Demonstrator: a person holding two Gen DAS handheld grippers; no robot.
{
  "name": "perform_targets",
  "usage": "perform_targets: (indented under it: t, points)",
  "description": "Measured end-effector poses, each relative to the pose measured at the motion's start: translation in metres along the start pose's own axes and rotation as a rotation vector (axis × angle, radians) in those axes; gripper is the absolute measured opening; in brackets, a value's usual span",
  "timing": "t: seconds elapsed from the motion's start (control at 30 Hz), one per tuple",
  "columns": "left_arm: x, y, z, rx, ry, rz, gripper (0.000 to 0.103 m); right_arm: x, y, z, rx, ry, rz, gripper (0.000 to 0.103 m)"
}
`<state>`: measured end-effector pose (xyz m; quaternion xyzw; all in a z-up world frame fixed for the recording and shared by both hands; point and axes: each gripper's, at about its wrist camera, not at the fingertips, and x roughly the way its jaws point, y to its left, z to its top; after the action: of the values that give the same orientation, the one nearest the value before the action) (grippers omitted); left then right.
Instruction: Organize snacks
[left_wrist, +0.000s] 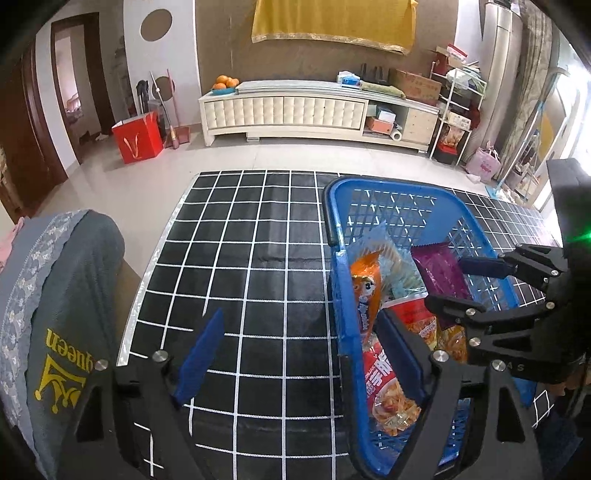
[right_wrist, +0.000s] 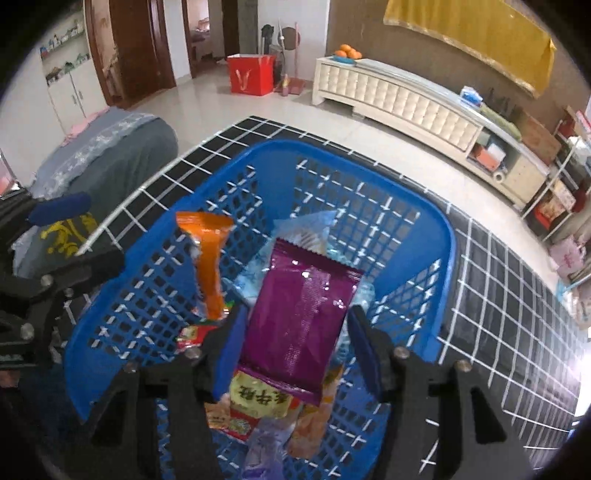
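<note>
The blue slotted plastic basket (right_wrist: 417, 236) holds the snacks. Above it, the right gripper (right_wrist: 295, 345) has jaws part-open around a purple foil snack packet (right_wrist: 303, 314), pads apart from it. Beside the basket's rim, the left gripper (left_wrist: 299, 354) gapes wide, empty.

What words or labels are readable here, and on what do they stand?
"queen", yellow, seen upside down: grey chair cover.
Yellow Chinese characters: yellow snack label in the blue basket; too distorted to quote.
White Chinese characters: red snack bag; blurred.
Orange packet: blue logo, unreadable.
</note>
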<state>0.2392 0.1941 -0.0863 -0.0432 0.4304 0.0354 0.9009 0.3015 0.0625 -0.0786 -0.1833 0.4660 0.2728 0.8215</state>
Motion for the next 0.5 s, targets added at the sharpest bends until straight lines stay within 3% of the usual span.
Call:
perform_targets:
  t: [0.1, 0.33, 0.5]
  points:
    - [-0.003, -0.001, -0.001, -0.010, -0.003, -0.003, 0.082, 0.004, -0.001, 0.000, 0.004, 0.016, 0.005, 0.075]
    - [-0.021, -0.008, -0.005, -0.010, -0.036, -0.010, 0.082, -0.017, -0.006, -0.004, 0.060, -0.014, 0.031, 0.076]
    - [-0.045, -0.022, -0.011, 0.006, -0.078, -0.005, 0.082, -0.056, -0.009, -0.016, 0.076, -0.088, -0.007, 0.076]
